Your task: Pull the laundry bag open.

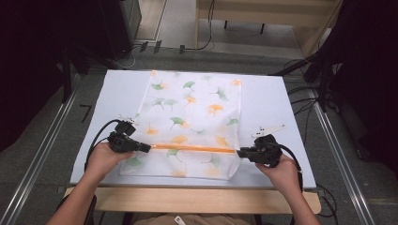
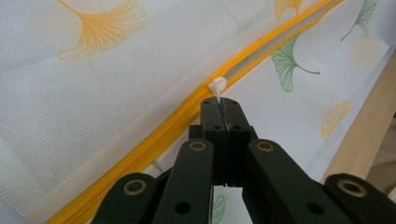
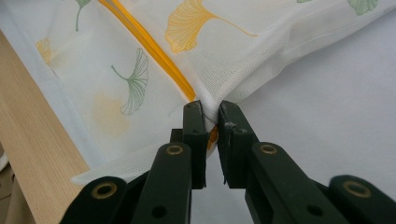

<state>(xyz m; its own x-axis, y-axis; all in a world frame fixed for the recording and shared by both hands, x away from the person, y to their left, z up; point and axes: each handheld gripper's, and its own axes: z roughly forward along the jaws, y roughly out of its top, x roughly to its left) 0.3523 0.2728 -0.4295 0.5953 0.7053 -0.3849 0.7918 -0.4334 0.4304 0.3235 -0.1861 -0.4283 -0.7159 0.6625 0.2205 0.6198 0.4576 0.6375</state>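
A white mesh bag (image 1: pixel 192 117) printed with green and orange ginkgo leaves lies flat on the table, an orange zipper (image 1: pixel 192 148) running across its near part. My left gripper (image 1: pixel 146 147) is at the zipper's left end, shut on the white zipper pull (image 2: pixel 217 87). At the zipper's right end my right gripper (image 1: pixel 239 153) is shut on the bag's edge (image 3: pixel 210 109), pinching the mesh and the zipper end (image 3: pixel 187 91) between its jaws. The zipper (image 2: pixel 154 140) looks closed to the left of the pull and split beyond it.
The bag rests on a pale grey tabletop (image 1: pixel 267 108) with a wooden front edge (image 1: pixel 187 199). Cables (image 1: pixel 300 101) and dark equipment stand beside the table on both sides. Metal rails (image 1: pixel 42 154) run along the floor.
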